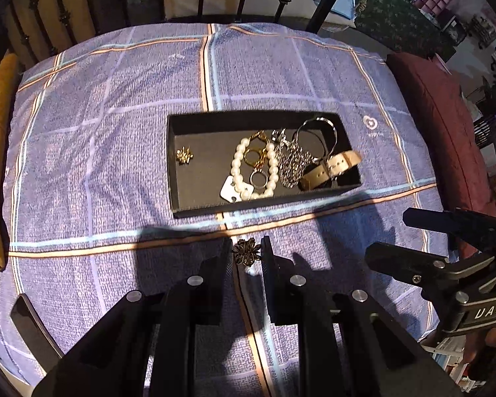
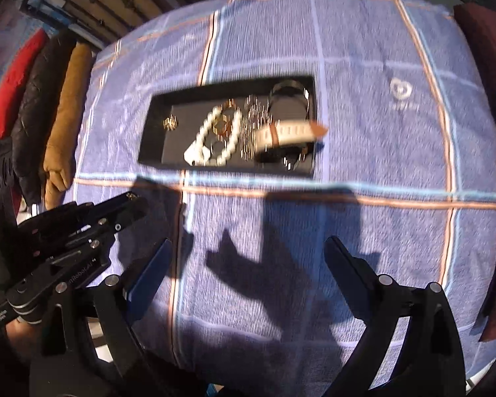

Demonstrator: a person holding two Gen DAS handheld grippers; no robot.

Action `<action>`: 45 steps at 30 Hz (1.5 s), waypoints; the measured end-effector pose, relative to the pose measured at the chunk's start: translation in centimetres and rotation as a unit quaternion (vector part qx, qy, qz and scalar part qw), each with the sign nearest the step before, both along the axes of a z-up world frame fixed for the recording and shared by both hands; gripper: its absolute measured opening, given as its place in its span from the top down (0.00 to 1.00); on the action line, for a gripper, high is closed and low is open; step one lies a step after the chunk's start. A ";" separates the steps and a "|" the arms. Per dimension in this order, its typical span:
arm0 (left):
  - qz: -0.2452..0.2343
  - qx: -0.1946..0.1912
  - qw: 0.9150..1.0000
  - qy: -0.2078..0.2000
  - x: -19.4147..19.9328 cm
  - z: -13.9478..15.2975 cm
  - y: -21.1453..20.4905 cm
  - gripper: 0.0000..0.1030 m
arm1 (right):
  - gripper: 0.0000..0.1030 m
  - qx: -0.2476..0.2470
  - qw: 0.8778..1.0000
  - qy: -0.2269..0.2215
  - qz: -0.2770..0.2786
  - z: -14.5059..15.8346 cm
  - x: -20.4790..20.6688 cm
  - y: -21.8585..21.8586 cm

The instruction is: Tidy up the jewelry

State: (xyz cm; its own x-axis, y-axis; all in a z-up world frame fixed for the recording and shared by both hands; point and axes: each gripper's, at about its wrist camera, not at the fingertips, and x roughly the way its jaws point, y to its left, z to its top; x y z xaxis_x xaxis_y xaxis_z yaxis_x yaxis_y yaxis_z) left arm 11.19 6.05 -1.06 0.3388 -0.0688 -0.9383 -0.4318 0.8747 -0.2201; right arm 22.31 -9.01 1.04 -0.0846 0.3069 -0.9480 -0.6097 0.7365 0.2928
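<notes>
jewelry tray [image 1: 177,165], black and shallow, near the middle of the desk [image 1: 99,165], long side along the near edge. desk draped in a blue checked cloth [image 1: 281,76] with orange and pale stripes, a small heart logo [image 1: 368,122] toward the right edge.

inside the tray: gold brooch [image 1: 184,156] alone at the left end; pearl bracelet [image 1: 239,168], gold rings [image 1: 253,157], silver chain piece [image 1: 292,165], silver bangle [image 1: 317,129] and beige watch strap [image 1: 340,162] heaped at the right end, strap tip over the right wall. white tag [image 1: 228,190] under the pearls.

left hand-held gripper [image 1: 247,253] over the near half of the desk, raised, angled steeply down, narrow, pinching a dark flower-shaped brooch [image 1: 246,251] between the fingertips. brooch clear of the cloth, short of the tray's near wall; shadow on the cloth below.

right hand-held gripper [image 2: 248,254] just beside the left, toward the near right corner, spread wide, holding nothing; only cloth and shadow between the fingers [image 2: 344,258]. right wrist view blurred, tray contents smeared.

cushions [image 2: 62,115] in tan, dark brown and red past the left edge, maroon cushion [image 1: 446,125] past the right edge, iron rails [image 1: 281,3] beyond the far edge.
</notes>
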 end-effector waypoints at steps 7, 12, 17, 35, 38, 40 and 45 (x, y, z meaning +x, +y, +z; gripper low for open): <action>-0.004 0.019 1.000 -0.009 4.6 1.0 1.4 0.84 | 0.11 0.005 0.999 -0.049 -0.007 2.3 3.1 3.2; 0.001 0.022 1.000 0.006 6.4 0.2 2.6 0.84 | 0.11 0.000 0.998 -0.060 -0.021 2.7 5.0 4.3; -0.008 0.020 0.999 0.030 7.9 -1.8 2.9 0.51 | 0.11 -0.015 0.998 -0.056 -0.028 1.5 5.9 4.6; 0.009 0.062 0.995 0.075 5.7 0.1 3.2 0.07 | 0.11 -0.003 0.997 -0.042 -0.059 1.8 5.2 3.1; 0.013 0.056 0.996 0.063 5.4 0.9 3.1 0.07 | 0.11 0.003 0.997 -0.045 -0.062 2.3 4.8 2.9; 0.012 0.053 0.997 0.059 5.4 1.3 3.1 0.07 | 0.11 0.006 0.997 -0.047 -0.063 2.7 4.6 2.8; 0.008 0.056 0.997 0.060 5.7 1.6 2.8 0.07 | 0.10 0.005 0.997 -0.054 -0.063 3.5 4.1 3.1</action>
State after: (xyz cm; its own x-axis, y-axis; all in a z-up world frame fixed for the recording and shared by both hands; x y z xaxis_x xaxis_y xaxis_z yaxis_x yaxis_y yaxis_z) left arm 16.89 8.89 0.57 0.2241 0.0425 -0.9736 -0.4640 0.8832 -0.0682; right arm 26.38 -5.89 4.53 0.0573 0.3179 -0.9464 -0.5406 0.8068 0.2383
